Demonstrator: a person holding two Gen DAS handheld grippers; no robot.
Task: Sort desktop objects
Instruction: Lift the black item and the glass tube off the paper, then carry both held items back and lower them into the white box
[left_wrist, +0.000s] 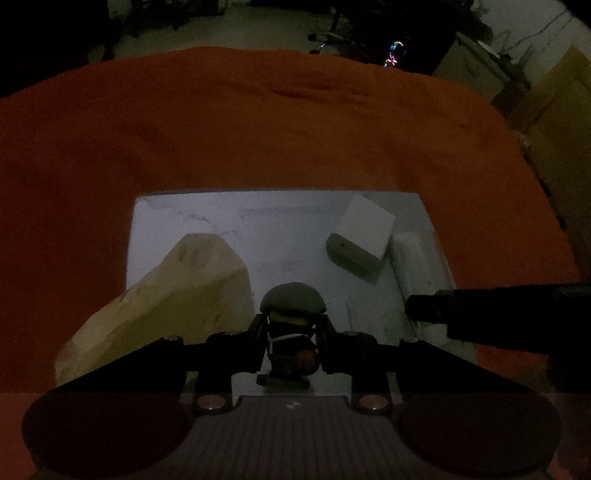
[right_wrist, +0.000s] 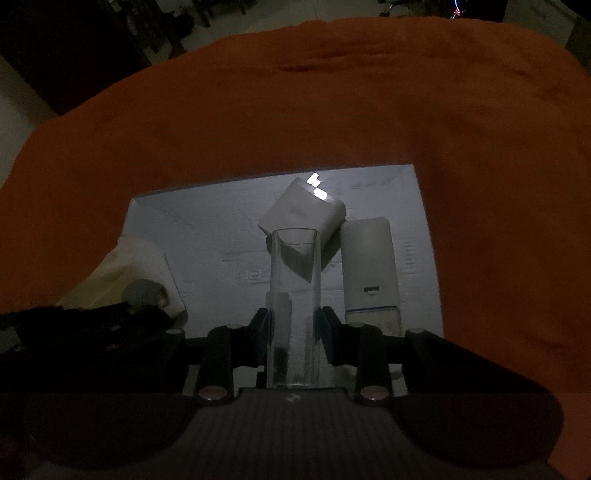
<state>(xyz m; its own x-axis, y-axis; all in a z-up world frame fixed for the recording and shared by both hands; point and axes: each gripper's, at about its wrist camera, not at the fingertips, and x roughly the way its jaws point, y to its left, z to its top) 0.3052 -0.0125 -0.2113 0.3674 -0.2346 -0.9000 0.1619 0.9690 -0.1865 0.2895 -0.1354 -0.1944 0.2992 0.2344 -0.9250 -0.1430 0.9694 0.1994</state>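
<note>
While both my tongs hang over the white tray (left_wrist: 258, 236), each has a catch.
Left tongs (left_wrist: 291, 332) clamp a small figurine (left_wrist: 291, 306); right tongs (right_wrist: 293, 325) pinch a clear tube (right_wrist: 293, 280).

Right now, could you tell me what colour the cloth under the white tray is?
The cloth is orange, plain; the right wrist view shows it best.

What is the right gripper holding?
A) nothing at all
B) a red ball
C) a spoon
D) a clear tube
D: in the right wrist view the right gripper has its two fingers pressed on either side of a clear tube that stands up between them, above the white tray.
</note>
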